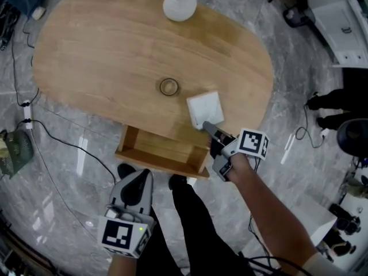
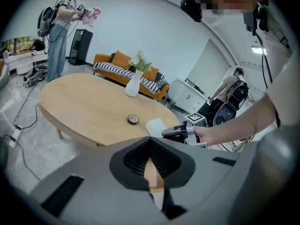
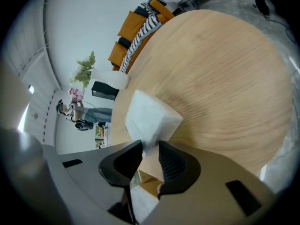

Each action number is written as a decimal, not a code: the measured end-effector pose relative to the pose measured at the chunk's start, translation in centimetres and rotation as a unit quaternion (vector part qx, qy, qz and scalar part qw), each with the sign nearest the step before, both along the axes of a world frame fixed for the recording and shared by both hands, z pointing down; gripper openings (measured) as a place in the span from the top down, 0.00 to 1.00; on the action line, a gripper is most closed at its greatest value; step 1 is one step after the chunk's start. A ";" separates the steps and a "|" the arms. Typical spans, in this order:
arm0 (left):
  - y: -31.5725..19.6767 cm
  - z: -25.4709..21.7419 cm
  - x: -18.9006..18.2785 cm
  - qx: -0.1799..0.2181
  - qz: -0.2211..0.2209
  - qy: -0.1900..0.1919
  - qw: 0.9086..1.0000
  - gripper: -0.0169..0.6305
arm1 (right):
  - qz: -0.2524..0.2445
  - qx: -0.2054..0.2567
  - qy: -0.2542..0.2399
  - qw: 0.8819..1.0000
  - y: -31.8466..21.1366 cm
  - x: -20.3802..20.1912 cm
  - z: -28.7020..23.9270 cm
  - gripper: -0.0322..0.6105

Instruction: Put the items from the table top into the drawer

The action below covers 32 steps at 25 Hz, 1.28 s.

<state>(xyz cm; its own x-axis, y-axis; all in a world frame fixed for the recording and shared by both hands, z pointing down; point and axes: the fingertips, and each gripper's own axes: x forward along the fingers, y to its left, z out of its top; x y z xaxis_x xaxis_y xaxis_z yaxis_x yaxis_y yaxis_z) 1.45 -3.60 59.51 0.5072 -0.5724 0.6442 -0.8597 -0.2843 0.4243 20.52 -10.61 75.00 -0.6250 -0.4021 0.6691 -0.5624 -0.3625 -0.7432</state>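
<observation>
A white square packet (image 1: 205,108) lies flat near the front edge of the oval wooden table (image 1: 109,50). A small tape roll (image 1: 169,87) sits to its left. My right gripper (image 1: 206,125) is at the packet's near corner. In the right gripper view, that corner of the packet (image 3: 150,116) reaches into the gap of the right gripper (image 3: 150,144), whose jaws stand apart. Under the table edge the wooden drawer (image 1: 158,160) is pulled out. My left gripper (image 1: 141,174) hangs low in front of the drawer, its tips together and nothing in them (image 2: 151,142).
A white vase (image 1: 180,2) with a plant stands at the table's far side. My legs are just below the drawer. Cables run over the marble floor on the left (image 1: 52,137). In the left gripper view, an orange sofa (image 2: 117,67) and people stand behind the table.
</observation>
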 end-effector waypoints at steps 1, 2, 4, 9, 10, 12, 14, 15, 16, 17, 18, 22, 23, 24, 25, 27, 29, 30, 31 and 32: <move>0.1 0.1 0.0 -0.001 -0.001 0.001 1.000 0.97 | 0.009 0.000 -0.004 1.000 -0.1 0.1 0.1 0.77; 0.3 0.2 -0.1 -0.003 -0.001 0.002 1.000 0.97 | 0.015 0.003 -0.007 1.000 -0.2 0.1 0.1 0.79; 0.7 0.3 -0.1 -0.009 -0.001 0.007 1.000 0.97 | 0.014 0.010 -0.007 1.000 -0.2 0.2 0.0 0.83; 1.3 0.5 -0.4 -0.010 -0.001 0.010 1.000 0.97 | -0.009 0.030 -0.013 0.999 0.1 -0.2 -0.8 0.86; 1.3 0.4 -0.5 -0.006 -0.001 0.007 1.000 0.97 | -0.014 0.031 -0.010 0.999 0.3 -0.3 -0.9 0.86; 1.5 0.4 -0.6 -0.006 0.001 0.007 1.000 0.97 | -0.023 0.032 -0.001 0.999 0.8 -0.2 -1.1 0.86; 1.9 0.4 -0.6 -0.011 0.001 0.013 1.000 0.97 | -0.036 0.032 0.014 0.999 1.3 -0.2 -1.3 0.86; 1.9 0.4 -0.7 -0.010 0.001 0.013 1.000 0.97 | -0.042 0.030 0.021 0.998 1.5 -0.2 -1.4 0.86; 1.9 0.4 -0.8 -0.008 0.000 0.013 1.000 0.97 | -0.046 0.028 0.026 0.998 1.8 -0.4 -1.4 0.86; 2.0 0.5 -0.9 -0.007 0.000 0.015 1.000 0.97 | -0.049 0.024 0.030 0.998 2.1 -0.6 -1.4 0.86; 2.1 0.5 -1.0 -0.008 -0.001 0.017 1.000 0.97 | -0.050 0.019 0.032 0.998 2.5 -0.9 -1.4 0.86; 2.6 0.5 -1.7 -0.008 0.001 0.016 1.000 0.97 | -0.079 0.052 -0.007 0.995 2.9 -4.0 -2.2 0.86; 2.8 0.6 -2.0 -0.009 0.002 0.016 1.000 0.97 | -0.091 0.064 -0.014 0.994 3.0 -4.7 -2.4 0.86; 3.1 0.6 -2.2 -0.010 0.002 0.017 1.000 0.97 | -0.099 0.067 -0.013 0.993 3.2 -5.3 -2.4 0.86; 3.4 0.7 -2.5 -0.011 0.000 0.018 1.000 0.97 | -0.104 0.064 -0.011 0.992 3.6 -5.7 -2.4 0.86; 3.7 1.0 -3.2 -0.008 -0.004 0.014 1.000 0.97 | -0.114 0.065 -0.014 0.991 4.3 -6.8 -2.3 0.86; 4.0 1.2 -3.9 -0.007 -0.010 0.010 1.000 0.97 | -0.135 0.069 -0.016 0.988 5.0 -7.9 -2.2 0.86; 4.3 1.3 -4.1 -0.009 -0.013 0.012 1.000 0.97 | -0.148 0.071 -0.015 0.986 5.5 -8.5 -2.0 0.86; 4.6 1.5 -4.3 -0.010 -0.016 0.014 1.000 0.97 | -0.163 0.074 -0.014 0.984 5.9 -9.0 -2.0 0.86; 4.9 1.6 -4.5 -0.011 -0.018 0.016 1.000 0.97 | -0.178 0.076 -0.012 0.981 6.4 -9.6 -1.9 0.86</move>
